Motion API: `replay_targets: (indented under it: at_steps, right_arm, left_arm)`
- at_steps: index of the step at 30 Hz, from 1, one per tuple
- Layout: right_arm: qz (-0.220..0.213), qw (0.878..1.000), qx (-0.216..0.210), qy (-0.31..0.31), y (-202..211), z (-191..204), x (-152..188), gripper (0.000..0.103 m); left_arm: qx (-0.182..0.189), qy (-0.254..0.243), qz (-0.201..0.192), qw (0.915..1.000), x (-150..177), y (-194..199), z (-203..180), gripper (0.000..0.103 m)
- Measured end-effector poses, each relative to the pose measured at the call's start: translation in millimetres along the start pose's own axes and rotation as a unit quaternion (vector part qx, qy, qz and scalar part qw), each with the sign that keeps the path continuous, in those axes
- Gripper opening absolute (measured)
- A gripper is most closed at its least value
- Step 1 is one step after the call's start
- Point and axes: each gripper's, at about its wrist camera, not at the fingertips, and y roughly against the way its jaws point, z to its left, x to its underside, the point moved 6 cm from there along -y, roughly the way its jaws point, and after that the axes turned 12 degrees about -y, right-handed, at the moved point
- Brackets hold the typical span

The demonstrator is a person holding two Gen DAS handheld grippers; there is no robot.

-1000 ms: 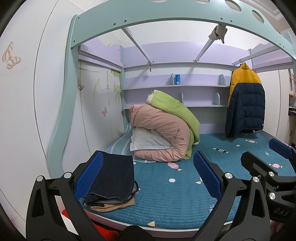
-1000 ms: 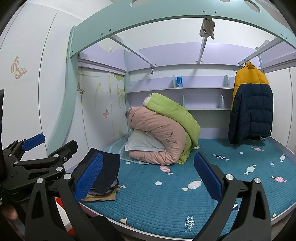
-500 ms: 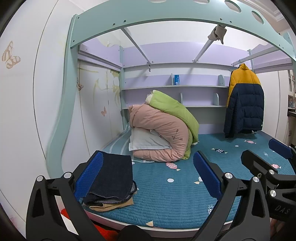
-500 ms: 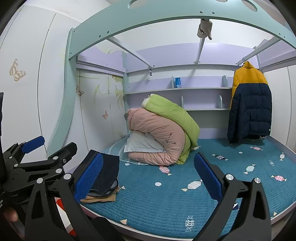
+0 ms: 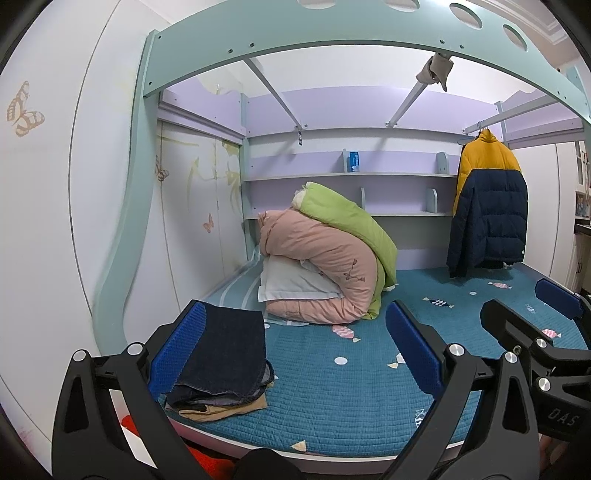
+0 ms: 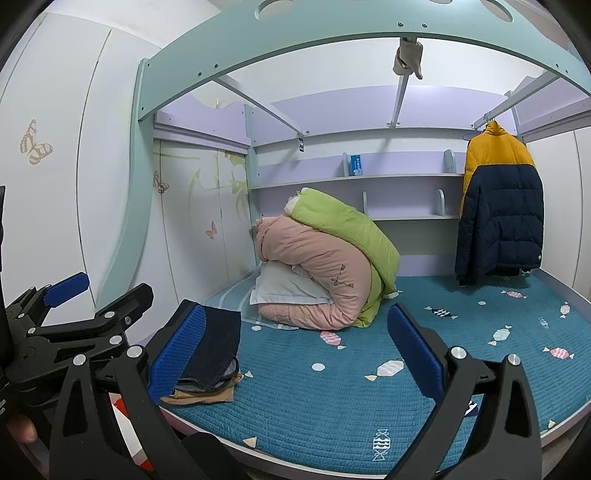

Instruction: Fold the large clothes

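A stack of folded clothes, dark denim point(image 5: 225, 354) on top of tan fabric, lies at the near left corner of the blue bed mat point(image 5: 332, 398); it also shows in the right wrist view point(image 6: 212, 354). My left gripper point(image 5: 295, 350) is open and empty, held before the bed's front edge. My right gripper point(image 6: 295, 350) is open and empty beside it; it shows at the right of the left wrist view point(image 5: 532, 325). The left gripper shows at the left of the right wrist view point(image 6: 92, 306). A yellow and navy puffer jacket point(image 5: 487, 206) hangs at the back right.
Rolled pink and green quilts point(image 5: 325, 266) with a white pillow lie at the back of the bed. Shelves point(image 5: 351, 177) line the back wall. The bunk frame's arch point(image 5: 332, 33) spans overhead. A red item point(image 5: 129, 424) lies below the bed's left corner.
Both views have shifted slightly; the grippers stay open and side by side before the bed. Nothing on the bed has moved.
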Motion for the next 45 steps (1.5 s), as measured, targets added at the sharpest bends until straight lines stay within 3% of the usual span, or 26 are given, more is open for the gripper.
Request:
replay_targets:
  at_steps: [45]
  right_arm:
    - [-0.001, 1.0, -0.002, -0.002, 3.8, 13.6, 2.9, 0.095]
  left_arm:
    - [-0.007, 0.002, -0.011, 0.9999, -6.8, 8.5, 1.8, 0.098]
